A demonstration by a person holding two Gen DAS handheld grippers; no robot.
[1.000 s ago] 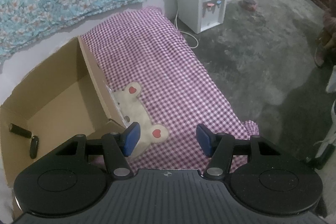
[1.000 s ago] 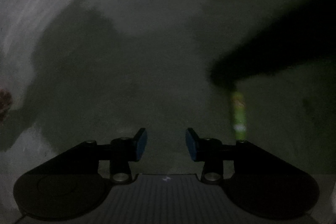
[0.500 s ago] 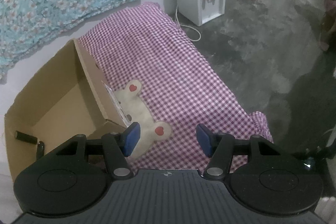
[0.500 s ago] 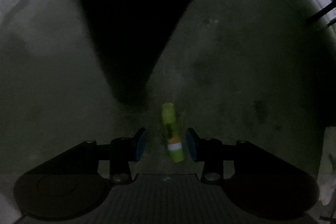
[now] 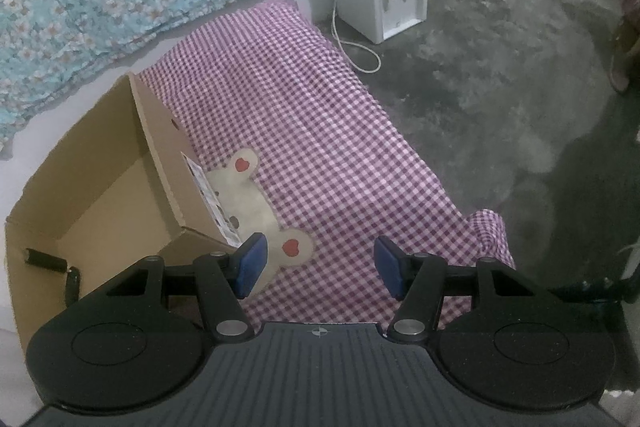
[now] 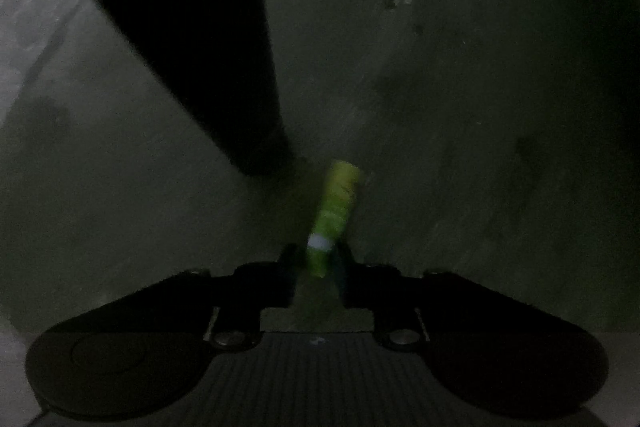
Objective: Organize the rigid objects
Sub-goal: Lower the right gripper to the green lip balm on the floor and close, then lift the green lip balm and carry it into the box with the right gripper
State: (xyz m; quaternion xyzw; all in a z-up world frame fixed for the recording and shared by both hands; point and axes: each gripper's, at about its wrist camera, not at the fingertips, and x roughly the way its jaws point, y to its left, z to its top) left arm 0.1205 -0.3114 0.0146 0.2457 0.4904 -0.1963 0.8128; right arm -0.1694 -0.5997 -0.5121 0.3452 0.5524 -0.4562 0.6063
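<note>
Below, right gripper clamped on green tube's near end, left gripper half-open, empty

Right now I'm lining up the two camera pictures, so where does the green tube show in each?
Left wrist view: the green tube is not in it; it shows the cardboard box on the checked cloth.
Right wrist view: low centre, the green tube stands between the pads of the right gripper, shut on its near end.
Shared landmark: the grey concrete floor.
</note>
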